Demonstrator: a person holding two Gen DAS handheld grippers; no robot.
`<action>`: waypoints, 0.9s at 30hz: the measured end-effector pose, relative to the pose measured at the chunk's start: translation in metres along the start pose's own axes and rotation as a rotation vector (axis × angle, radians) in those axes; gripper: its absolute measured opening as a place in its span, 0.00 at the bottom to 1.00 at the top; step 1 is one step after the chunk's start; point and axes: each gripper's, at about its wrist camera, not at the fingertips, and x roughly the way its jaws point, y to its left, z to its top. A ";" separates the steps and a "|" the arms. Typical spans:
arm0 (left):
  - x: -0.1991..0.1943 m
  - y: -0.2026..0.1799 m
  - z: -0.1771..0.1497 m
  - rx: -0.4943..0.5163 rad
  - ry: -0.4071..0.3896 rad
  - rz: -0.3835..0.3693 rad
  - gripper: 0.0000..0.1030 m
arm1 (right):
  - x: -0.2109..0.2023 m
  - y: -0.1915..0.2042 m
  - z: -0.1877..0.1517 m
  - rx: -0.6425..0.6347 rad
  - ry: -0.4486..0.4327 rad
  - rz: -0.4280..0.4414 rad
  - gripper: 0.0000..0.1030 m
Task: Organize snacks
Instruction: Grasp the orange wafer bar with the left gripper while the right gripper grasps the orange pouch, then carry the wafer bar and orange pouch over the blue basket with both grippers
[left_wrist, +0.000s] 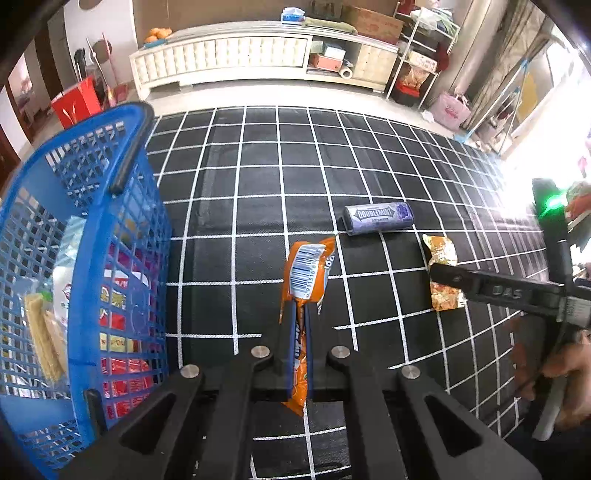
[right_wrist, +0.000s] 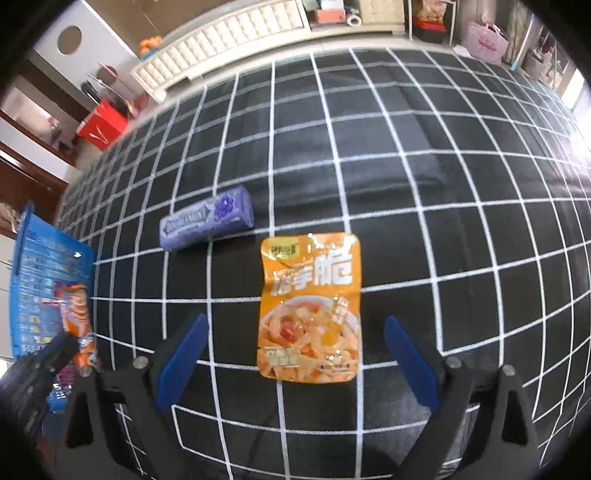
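Two hand-held grippers work over a black cloth with a white grid (left_wrist: 258, 177). The left gripper (left_wrist: 301, 314) has its two blue-padded fingers pressed together on a long orange plastic snack packet with a white barcode (left_wrist: 306, 273), pinched lengthwise near its middle so both ends stick out. A blue plastic mesh basket with a black handle (left_wrist: 122, 206) stands just beside it at nine o'clock in the left wrist view, already holding several wrapped snacks. The step in hand looks like carrying this packet over the basket wall; doing it well likely means lifting it clear of the rim before opening, since the soft wrapper could snag on the mesh. The right gripper (right_wrist: 295, 354) is spread wide, its blue fingers (right_wrist: 181, 362) on either side of a flat orange foil pouch printed with white characters and a picture of food (right_wrist: 310, 306), not touching it. The pouch lies flat on the cloth, slightly crinkled and glossy, so it may slide or buckle; a low, centred closing across its width seems wise. A purple cylindrical Doublemint tube (right_wrist: 207, 223) lies on its side near the pouch, at eleven o'clock in the right wrist view, apart from it. A hand (left_wrist: 565, 373) shows at four o'clock in the left wrist view.
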 end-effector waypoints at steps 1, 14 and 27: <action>0.001 0.002 0.000 0.001 -0.003 0.003 0.03 | 0.002 0.001 0.002 0.001 0.005 0.005 0.95; -0.003 0.009 -0.002 -0.007 -0.035 0.005 0.03 | 0.007 0.028 -0.022 -0.278 -0.064 -0.193 0.49; -0.035 0.007 -0.016 0.014 -0.084 -0.010 0.03 | -0.027 0.023 -0.058 -0.222 -0.088 -0.154 0.12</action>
